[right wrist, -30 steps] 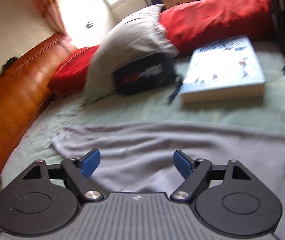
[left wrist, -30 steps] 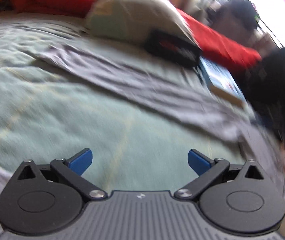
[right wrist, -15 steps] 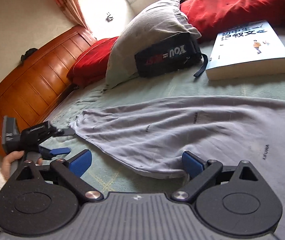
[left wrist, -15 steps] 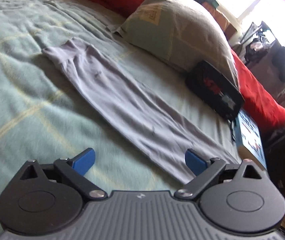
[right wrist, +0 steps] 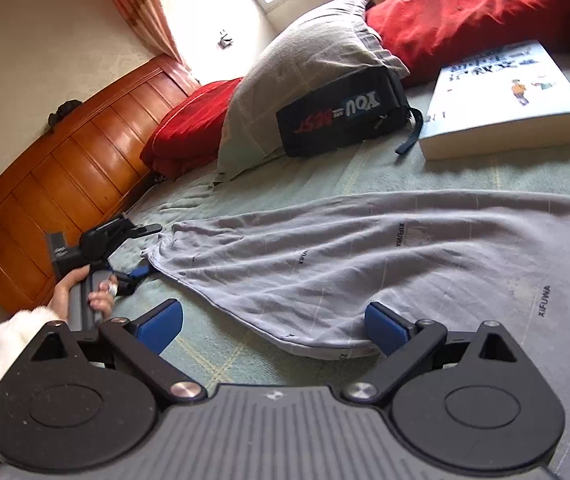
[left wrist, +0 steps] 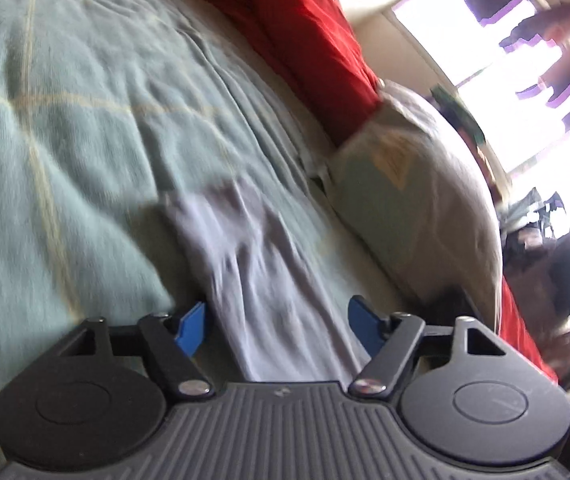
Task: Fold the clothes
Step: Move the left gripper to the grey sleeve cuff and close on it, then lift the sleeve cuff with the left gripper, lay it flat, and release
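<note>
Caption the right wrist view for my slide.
Open right gripper over grey garment's edge; left gripper at its far end.

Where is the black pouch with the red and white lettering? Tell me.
In the right wrist view, the black pouch lies on the bed up centre, leaning against the grey pillow, with the book to its right.

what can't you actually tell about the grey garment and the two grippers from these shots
- Grey garment: right wrist view cuts it off at the right edge, so its full shape is unknown.
- Left gripper: left wrist view is motion-blurred; jaws have just been closing around the cloth, pad contact unclear.
- Right gripper: its own body hides the hem below.
</note>
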The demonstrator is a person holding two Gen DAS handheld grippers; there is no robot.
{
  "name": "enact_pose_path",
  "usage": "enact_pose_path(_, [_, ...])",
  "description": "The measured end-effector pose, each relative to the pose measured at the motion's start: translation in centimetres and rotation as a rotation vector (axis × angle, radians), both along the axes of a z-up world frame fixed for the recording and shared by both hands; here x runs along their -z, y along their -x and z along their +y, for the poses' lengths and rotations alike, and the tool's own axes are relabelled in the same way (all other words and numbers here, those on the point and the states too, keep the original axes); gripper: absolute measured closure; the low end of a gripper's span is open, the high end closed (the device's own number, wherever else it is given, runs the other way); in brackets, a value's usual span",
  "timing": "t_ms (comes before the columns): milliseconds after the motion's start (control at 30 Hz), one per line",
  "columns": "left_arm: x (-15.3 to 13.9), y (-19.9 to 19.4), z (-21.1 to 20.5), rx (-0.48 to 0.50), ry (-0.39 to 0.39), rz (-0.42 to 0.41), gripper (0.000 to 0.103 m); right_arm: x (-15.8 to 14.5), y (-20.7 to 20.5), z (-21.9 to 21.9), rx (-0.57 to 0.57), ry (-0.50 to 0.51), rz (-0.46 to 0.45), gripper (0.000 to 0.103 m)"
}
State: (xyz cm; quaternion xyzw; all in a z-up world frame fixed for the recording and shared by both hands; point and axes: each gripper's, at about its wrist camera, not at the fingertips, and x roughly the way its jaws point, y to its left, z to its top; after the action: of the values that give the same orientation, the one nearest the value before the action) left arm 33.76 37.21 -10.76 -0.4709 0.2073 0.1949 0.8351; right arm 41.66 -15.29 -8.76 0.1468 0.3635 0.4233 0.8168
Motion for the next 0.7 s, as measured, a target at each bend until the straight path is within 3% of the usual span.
enact_pose_path(200, [0.4,-2.6,2.8,0.035,-0.11,-0.014,0.033,0.3,0.2,0.7,-0.007,0.033,-0.015,0.003])
enact_pose_path(267, [0.4,-3.3,3.5,0.064,-0.13,-0.014,0.039,0.3,0.3,0.8,-0.003,0.043,-0.022,0.003])
enact_pose_path(333, [0.4,-3.5,4.0,0.062,-0.111,-0.004,0.056,0.4,0.3,0.8,0.0,0.044,-0.026,0.003])
enact_pose_path(433, [0.5,-3.2,4.0,0.098,-0.073,-0.009,0.065,0.5,0.3,1.0,0.001,0.049,-0.027,0.003])
enact_pose_path(500, [0.5,-3.4,3.5,0.139,-0.098,0.02,0.07,0.5,0.3,1.0,0.003,0.052,-0.031,0.003])
enact_pose_path(600, [0.0,-4.1,3.2,0.151,-0.173,0.11,0.097,0.4,0.4,1.1,0.0,0.05,-0.035,0.003])
enact_pose_path(700, [-0.6,-4.7,3.3,0.18,-0.207,0.146,0.097,0.1,0.8,1.3,-0.029,0.049,-0.041,0.003])
